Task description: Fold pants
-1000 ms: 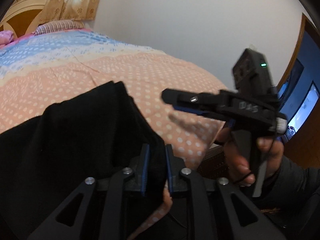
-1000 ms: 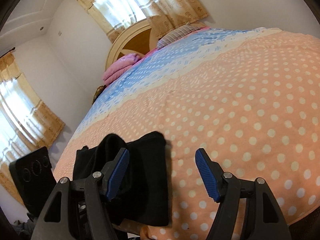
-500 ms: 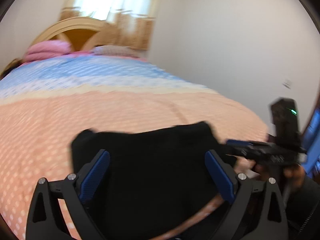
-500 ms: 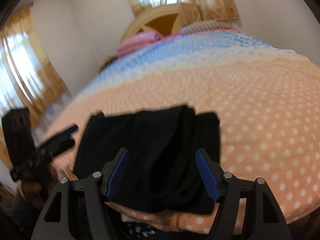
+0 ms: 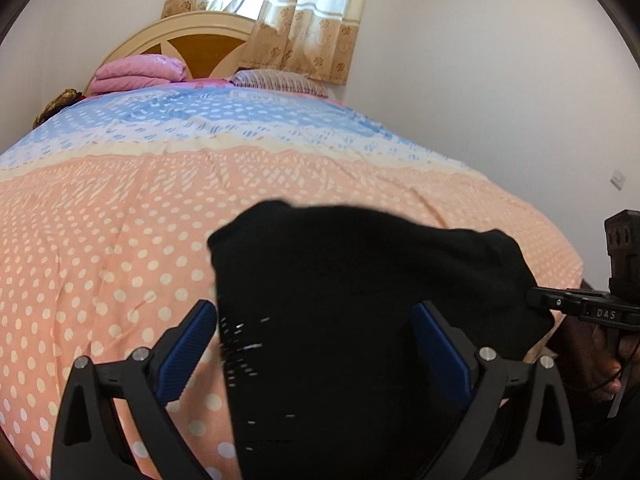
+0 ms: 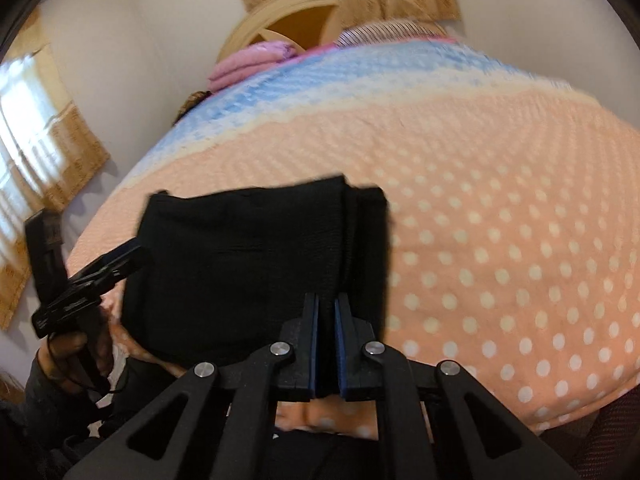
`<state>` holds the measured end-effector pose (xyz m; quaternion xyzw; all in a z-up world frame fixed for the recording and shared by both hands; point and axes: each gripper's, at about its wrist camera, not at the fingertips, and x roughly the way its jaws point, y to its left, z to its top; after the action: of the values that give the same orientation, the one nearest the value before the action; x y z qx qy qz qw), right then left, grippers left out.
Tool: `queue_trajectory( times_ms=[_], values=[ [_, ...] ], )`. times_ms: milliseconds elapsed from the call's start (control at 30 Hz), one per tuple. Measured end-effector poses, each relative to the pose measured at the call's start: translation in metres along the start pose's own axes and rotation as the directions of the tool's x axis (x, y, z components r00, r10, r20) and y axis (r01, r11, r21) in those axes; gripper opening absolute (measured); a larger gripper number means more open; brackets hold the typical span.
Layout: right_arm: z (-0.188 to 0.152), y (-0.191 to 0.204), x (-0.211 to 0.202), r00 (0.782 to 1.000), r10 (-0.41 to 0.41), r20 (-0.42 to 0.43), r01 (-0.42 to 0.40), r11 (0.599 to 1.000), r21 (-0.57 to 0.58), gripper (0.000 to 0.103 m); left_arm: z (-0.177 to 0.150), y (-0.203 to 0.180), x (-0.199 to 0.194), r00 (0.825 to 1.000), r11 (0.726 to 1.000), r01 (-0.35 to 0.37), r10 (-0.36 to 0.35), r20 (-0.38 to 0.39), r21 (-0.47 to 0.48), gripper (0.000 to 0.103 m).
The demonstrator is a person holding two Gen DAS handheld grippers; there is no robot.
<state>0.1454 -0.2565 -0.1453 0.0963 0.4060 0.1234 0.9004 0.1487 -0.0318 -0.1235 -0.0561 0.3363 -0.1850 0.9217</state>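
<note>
- Folded black pants (image 6: 256,264) are laid on the polka-dot bed (image 6: 500,208), at 6 o'clock.
- Left tongs (image 5: 312,344) are held spread wide, released.
- Right tongs (image 6: 326,344) are clenched on the pants' near edge.

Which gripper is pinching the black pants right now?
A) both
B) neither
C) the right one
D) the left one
C: the right gripper has its blue pads pressed together on the near edge of the black pants, while the left gripper is spread wide open.
</note>
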Motion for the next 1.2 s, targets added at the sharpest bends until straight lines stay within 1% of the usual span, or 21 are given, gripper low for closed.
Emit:
queue_trajectory(
  times_ms=[33,100,167,200,233,267,300,433,500,533,567,667,767,867,933,1000,1033,1067,1100,1133,1200],
  values=[
    [0.0,-0.005,0.008,1.0,0.005,-0.017,-0.005,1.0,0.015,0.008,-0.002,0.001,0.005,1.0,1.0,-0.008,0.008,-0.014,0.007,0.101],
    [0.0,-0.009,0.009,0.999,0.032,-0.009,-0.032,0.999,0.019,0.008,-0.006,0.003,0.013,0.998,1.0,-0.026,0.026,-0.049,0.009,0.101],
    [0.004,-0.007,0.001,0.999,0.037,-0.002,-0.037,0.999,0.018,0.018,-0.007,0.005,0.012,0.998,1.0,-0.019,0.019,-0.053,0.0,0.101],
    [0.006,-0.006,-0.004,1.0,0.02,0.012,-0.021,1.0,0.018,0.033,-0.005,0.006,0.01,0.999,1.0,-0.024,0.024,-0.048,0.0,0.101],
    [0.01,-0.006,-0.012,0.999,0.006,0.053,-0.007,1.0,0.017,0.047,-0.003,0.006,0.007,0.999,0.999,-0.031,0.032,-0.037,0.004,0.101],
    [0.013,-0.005,-0.017,0.996,0.013,0.084,-0.015,1.0,0.015,0.052,-0.001,0.006,0.004,0.999,0.999,-0.036,0.037,-0.025,0.008,0.101],
    [0.02,-0.003,-0.021,0.993,0.03,0.111,-0.031,0.999,0.013,0.052,0.002,0.005,0.001,0.999,0.999,-0.044,0.044,-0.012,0.013,0.101],
    [0.045,-0.003,-0.009,0.991,0.066,0.114,-0.07,0.997,0.037,0.052,0.01,0.008,0.001,0.997,0.997,-0.071,0.071,0.006,0.015,0.101],
    [0.052,-0.007,0.013,0.993,0.107,0.047,-0.11,0.991,0.078,0.052,0.013,0.012,0.006,0.996,0.996,-0.085,0.084,0.008,0.005,0.101],
    [0.053,-0.008,0.023,0.992,0.123,0.02,-0.125,0.988,0.096,0.037,0.015,0.015,0.008,0.996,0.996,-0.086,0.086,0.005,-0.001,0.101],
    [0.054,-0.007,0.028,0.994,0.108,0.006,-0.108,0.99,0.09,0.018,0.016,0.016,0.009,0.996,0.996,-0.086,0.086,0.003,-0.005,0.101],
    [0.046,0.005,0.012,0.997,0.045,0.063,-0.046,0.999,0.02,0.012,0.018,0.015,0.007,0.995,0.995,-0.096,0.096,0.015,0.003,0.102],
    [0.044,0.007,0.0,0.993,-0.042,0.112,0.043,0.999,0.001,0.011,0.021,0.015,0.012,0.991,0.991,-0.133,0.132,0.019,0.024,0.103],
    [0.044,-0.008,0.011,0.992,-0.094,0.087,0.091,0.995,0.041,0.011,0.023,0.018,0.029,0.986,0.986,-0.167,0.168,-0.022,0.026,0.103],
    [0.045,-0.02,0.021,0.993,-0.094,0.069,0.089,0.993,0.072,0.011,0.023,0.02,0.039,0.985,0.988,-0.155,0.155,-0.069,0.007,0.103],
    [0.042,-0.028,0.019,0.994,-0.073,0.075,0.067,0.994,0.089,0.012,0.023,0.02,0.036,0.985,0.987,-0.162,0.161,-0.064,-0.001,0.103],
    [0.042,-0.028,0.015,0.994,-0.069,0.086,0.06,0.994,0.093,0.015,0.024,0.017,0.033,0.985,0.986,-0.165,0.165,-0.06,0.004,0.103],
    [0.041,-0.028,0.011,0.994,-0.061,0.092,0.052,0.994,0.094,0.026,0.024,0.014,0.028,0.984,0.986,-0.168,0.169,-0.053,0.014,0.103],
    [0.039,-0.024,0.005,0.993,-0.064,0.1,0.055,0.994,0.09,0.031,0.024,0.011,0.022,0.984,0.985,-0.174,0.175,-0.041,0.022,0.103],
    [0.036,-0.018,-0.005,0.989,-0.076,0.124,0.067,0.995,0.075,0.034,0.023,0.008,0.015,0.985,0.985,-0.173,0.174,-0.024,0.03,0.103],
    [0.029,-0.004,-0.023,0.982,-0.074,0.171,0.072,0.997,0.022,0.035,0.018,0.003,0.003,0.987,0.986,-0.163,0.163,-0.011,0.035,0.103]
  ],
)
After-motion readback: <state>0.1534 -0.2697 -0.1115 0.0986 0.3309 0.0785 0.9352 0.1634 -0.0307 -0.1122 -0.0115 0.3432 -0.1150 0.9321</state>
